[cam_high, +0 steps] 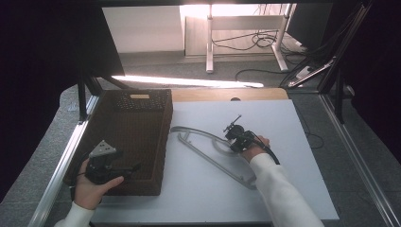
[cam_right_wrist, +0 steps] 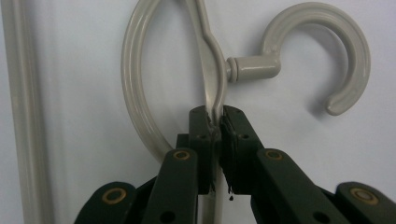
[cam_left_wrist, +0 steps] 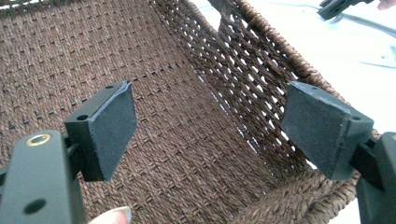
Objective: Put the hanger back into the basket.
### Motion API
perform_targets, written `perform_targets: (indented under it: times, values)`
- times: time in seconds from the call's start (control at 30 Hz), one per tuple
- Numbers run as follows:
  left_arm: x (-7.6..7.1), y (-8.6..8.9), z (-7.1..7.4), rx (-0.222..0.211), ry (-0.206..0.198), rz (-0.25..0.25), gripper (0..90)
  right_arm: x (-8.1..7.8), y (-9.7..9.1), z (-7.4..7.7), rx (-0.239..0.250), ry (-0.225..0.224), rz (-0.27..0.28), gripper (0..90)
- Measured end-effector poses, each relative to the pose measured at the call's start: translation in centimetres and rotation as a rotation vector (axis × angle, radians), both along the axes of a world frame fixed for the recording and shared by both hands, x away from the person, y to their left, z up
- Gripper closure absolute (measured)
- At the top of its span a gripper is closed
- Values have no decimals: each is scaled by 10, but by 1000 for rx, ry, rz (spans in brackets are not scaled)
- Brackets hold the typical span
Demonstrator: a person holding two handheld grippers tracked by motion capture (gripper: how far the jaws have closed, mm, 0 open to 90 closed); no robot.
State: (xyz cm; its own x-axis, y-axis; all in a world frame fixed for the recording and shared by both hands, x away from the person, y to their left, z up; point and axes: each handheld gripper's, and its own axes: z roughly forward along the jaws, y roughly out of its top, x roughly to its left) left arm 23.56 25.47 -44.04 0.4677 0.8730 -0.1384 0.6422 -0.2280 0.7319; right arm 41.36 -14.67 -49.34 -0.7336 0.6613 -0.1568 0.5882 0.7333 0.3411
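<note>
- Grey plastic hanger [cam_high: 213, 153] is laid flat on the white board [cam_high: 283, 189] of the table, around its middle, with the straight bar run diagonally toward the near edge.
- Right gripper [cam_high: 235, 137] is clamped on the hanger's thin upper arm, just beside the neck where the hook [cam_right_wrist: 322, 51] is joined; the jaws are seen fully closed on that strip in the right gripper view.
- Hook is seen curled open, flat on the board, just past the pinched spot.
- Brown woven basket [cam_high: 163, 142] is set along the left edge of the table, its right wall near the hanger's rounded end.
- Left gripper [cam_high: 101, 163] is held at the basket's near-left corner, over the rim; its jaws are spread wide with nothing between the pads [cam_left_wrist: 112, 130], and the basket's inner weave is seen past them.
- No contact between left gripper and hanger; the two grippers are well apart.
</note>
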Motion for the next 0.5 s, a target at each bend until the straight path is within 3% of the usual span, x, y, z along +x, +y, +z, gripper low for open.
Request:
perform_targets:
  times: [0.13, 0.33, 0.5]
  values:
    - [0, 0, 0, 1, 0, 1, 177, -4, -4, 7, -1, -38, 19, 822]
    - [0, -1, 0, 4, 1, -1, 177, -19, -14, 36, 28, -164, 57, 824]
    - [0, -1, -1, 4, 2, 1, 177, -27, -22, 53, 47, -225, 67, 823]
